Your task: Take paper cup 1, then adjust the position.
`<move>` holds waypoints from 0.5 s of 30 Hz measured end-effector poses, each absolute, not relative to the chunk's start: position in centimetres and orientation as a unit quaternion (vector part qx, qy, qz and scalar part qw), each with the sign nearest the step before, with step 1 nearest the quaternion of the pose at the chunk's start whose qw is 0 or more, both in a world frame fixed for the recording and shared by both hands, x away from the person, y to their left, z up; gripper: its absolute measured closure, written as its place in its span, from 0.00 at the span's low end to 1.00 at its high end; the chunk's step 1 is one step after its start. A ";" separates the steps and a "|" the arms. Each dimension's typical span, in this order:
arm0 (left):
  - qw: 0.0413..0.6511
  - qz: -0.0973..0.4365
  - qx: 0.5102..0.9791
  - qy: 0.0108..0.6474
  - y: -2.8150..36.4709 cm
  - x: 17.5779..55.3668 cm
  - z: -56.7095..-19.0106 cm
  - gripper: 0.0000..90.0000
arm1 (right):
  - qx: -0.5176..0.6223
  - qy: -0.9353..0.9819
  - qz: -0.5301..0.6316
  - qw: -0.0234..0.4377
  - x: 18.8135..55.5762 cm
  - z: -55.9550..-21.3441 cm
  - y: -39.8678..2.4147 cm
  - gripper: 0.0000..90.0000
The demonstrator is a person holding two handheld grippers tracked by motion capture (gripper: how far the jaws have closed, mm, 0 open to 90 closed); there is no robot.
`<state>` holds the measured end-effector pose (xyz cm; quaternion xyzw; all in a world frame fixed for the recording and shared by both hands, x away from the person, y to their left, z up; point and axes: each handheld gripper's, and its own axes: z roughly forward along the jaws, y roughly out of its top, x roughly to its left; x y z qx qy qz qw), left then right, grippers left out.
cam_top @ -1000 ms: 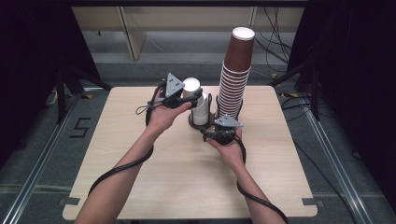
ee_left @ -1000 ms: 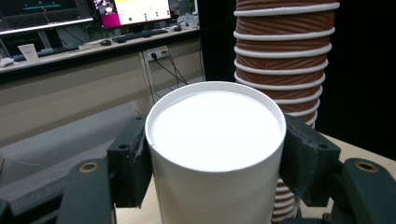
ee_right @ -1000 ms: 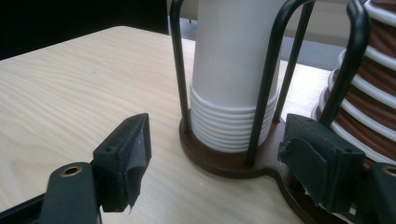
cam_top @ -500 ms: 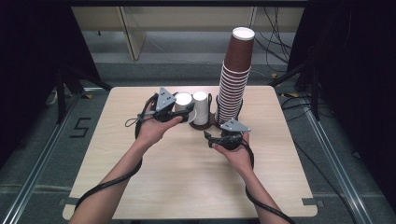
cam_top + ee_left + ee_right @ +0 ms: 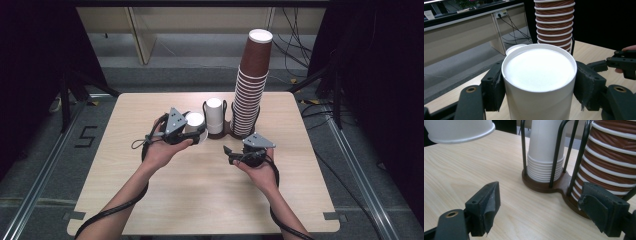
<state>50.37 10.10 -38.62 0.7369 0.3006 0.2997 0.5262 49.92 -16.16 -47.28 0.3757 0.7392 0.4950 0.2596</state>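
At centre left of the high view, our left gripper (image 5: 192,134) clamps an upside-down white cup (image 5: 539,82) between its pads, just left of the white stack (image 5: 215,116) in the holder (image 5: 544,185). Our right gripper (image 5: 231,152), lower right of centre, has just been opening, its jaws empty, near the brown stack (image 5: 251,92).

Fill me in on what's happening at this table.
A person works with a gripper in each hand. The left gripper is shut on a white cup, held upside down just left of the cup holder, clear of its white stack. The right gripper holds nothing; its jaws have just been opening, and it sits in front of the tall brown stack. The table has only the holder on it.
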 end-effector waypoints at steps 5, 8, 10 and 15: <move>0.518 0.296 0.745 0.298 10.0 50.1 -39.2 0.37 | 0.367 0.741 0.495 0.267 49.5 -47.4 -16.2 0.20; 0.511 0.295 0.752 0.293 9.9 50.1 -39.3 0.37 | 0.369 0.743 0.493 0.262 49.2 -47.4 -16.2 0.20; 0.506 0.296 0.757 0.289 9.9 50.1 -39.3 0.37 | 0.366 0.742 0.498 0.261 49.2 -47.5 -16.3 0.20; 0.489 0.298 0.771 0.279 9.6 50.0 -39.3 0.37 | 0.353 0.748 0.498 0.260 48.8 -47.7 -16.4 0.19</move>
